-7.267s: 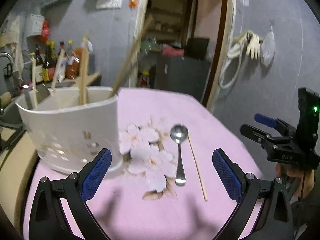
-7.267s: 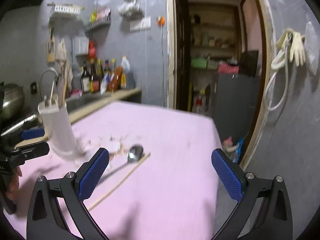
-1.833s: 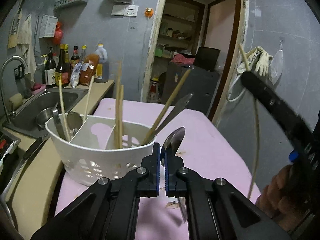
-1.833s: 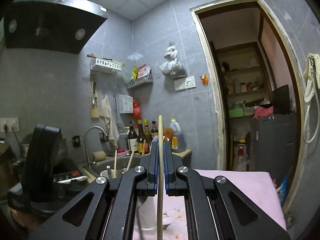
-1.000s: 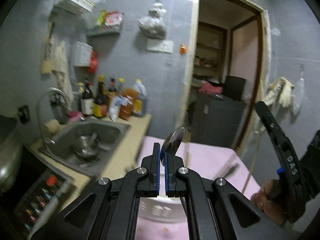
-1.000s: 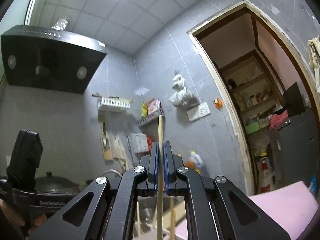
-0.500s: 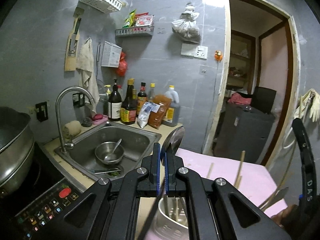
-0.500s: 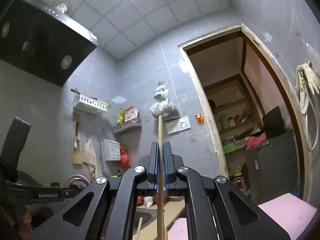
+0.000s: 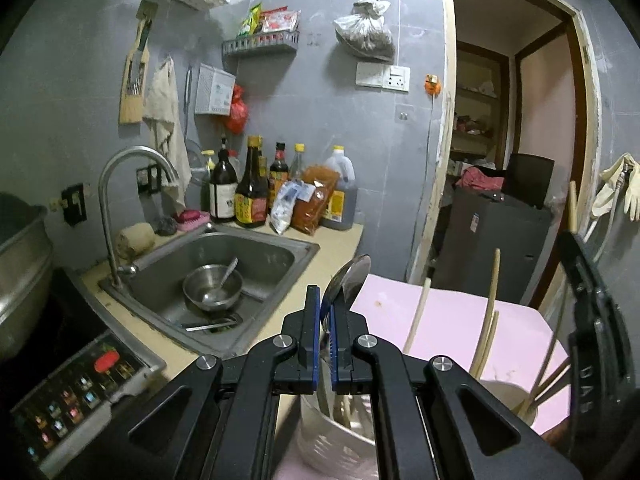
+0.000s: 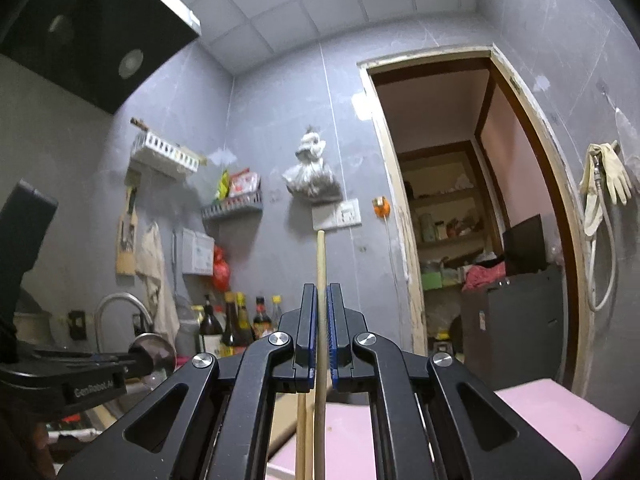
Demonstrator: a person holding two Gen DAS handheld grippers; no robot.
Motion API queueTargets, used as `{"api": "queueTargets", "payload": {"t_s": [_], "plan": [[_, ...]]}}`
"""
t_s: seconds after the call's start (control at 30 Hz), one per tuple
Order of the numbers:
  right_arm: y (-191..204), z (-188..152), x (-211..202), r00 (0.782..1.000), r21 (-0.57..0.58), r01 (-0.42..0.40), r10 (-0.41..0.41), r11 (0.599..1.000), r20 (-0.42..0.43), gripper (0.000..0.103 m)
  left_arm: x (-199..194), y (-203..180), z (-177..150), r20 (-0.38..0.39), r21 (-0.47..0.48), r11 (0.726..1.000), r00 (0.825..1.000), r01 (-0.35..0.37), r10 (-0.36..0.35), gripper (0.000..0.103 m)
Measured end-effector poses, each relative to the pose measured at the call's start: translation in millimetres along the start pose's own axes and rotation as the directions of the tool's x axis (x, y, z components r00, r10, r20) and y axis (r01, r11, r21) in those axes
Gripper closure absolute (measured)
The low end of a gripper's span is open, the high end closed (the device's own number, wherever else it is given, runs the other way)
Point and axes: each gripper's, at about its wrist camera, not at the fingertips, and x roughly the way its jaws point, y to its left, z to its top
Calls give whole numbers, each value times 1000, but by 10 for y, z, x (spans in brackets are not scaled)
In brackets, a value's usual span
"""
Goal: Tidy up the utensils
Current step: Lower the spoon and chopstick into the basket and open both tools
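Note:
My left gripper [image 9: 328,300] is shut on a metal spoon [image 9: 349,276], whose bowl sticks up past the blue pads. Its handle reaches down into the white utensil holder [image 9: 340,440] right below. Several chopsticks [image 9: 490,312] stand in that holder on the pink table [image 9: 452,328]. My right gripper [image 10: 322,296] is shut on a wooden chopstick [image 10: 320,256] held upright; its lower end drops out of sight between the arms. In the right wrist view the left gripper [image 10: 132,360] with the spoon bowl [image 10: 154,350] shows at the lower left. The right gripper's black body [image 9: 592,340] stands at the right edge of the left wrist view.
A steel sink [image 9: 224,280] with a bowl and tap lies left of the table. Sauce bottles [image 9: 252,188] line the counter by the wall. A cooktop panel [image 9: 80,384] is at lower left. An open doorway [image 9: 516,168] and a dark cabinet are behind the table.
Both grippers have sunk toward the holder. The view from the left one now looks down on the sink and the holder's rim. The right one has tilted, and its chopstick now ends lower against the wall.

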Motion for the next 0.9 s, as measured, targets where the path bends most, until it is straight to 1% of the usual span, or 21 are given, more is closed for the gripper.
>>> {"api": "queueTargets", "payload": {"t_s": [0.07, 0.17, 0.2, 0.3, 0.4, 0.5, 0.57, 0.63, 0.73, 0.8, 0.87, 0.9], "plan": [[-21, -58, -7, 1000, 6, -6, 6, 1000, -28, 100, 25, 8, -47, -18, -5, 1000, 1000, 12, -12, 101], [-53, -112, -39, 998, 10, -17, 17, 1000, -56, 99, 40, 48, -89, -45, -41, 997, 997, 68, -70, 100], [-62, -123, -54, 998, 10, -24, 24, 1000, -65, 99, 38, 70, -103, -51, -57, 995, 995, 84, -87, 98], [-79, -138, -95, 995, 4, -39, 39, 999, -86, 98, 30, 125, -115, -68, -99, 986, 987, 136, -143, 96], [-107, -130, -131, 994, 10, -42, 43, 999, -99, 95, -10, 146, -117, -72, -120, 977, 980, 179, -188, 92], [-136, -84, -153, 994, 13, -48, 49, 999, -102, 91, -78, 139, -121, -49, -124, 970, 975, 209, -216, 83], [-150, -54, -183, 994, 13, -53, 54, 998, -96, 84, -131, 134, -114, -24, -126, 967, 974, 221, -225, 78], [-157, -10, -219, 994, 6, -61, 62, 998, -88, 83, -192, 117, -88, 0, -123, 965, 972, 232, -234, 73], [-168, 56, -270, 995, -4, -69, 69, 998, -74, 82, -274, 92, -48, 30, -120, 961, 969, 247, -246, 68], [-186, 93, -303, 995, -3, -71, 70, 997, -66, 78, -324, 75, -21, 45, -116, 962, 969, 248, -244, 64], [-222, 141, -347, 996, 1, -71, 71, 997, -60, 72, -370, 50, -8, 58, -113, 961, 967, 252, -247, 62], [-237, 158, -357, 996, 2, -70, 70, 998, -59, 70, -379, 46, -5, 61, -113, 961, 967, 254, -248, 60]]}}
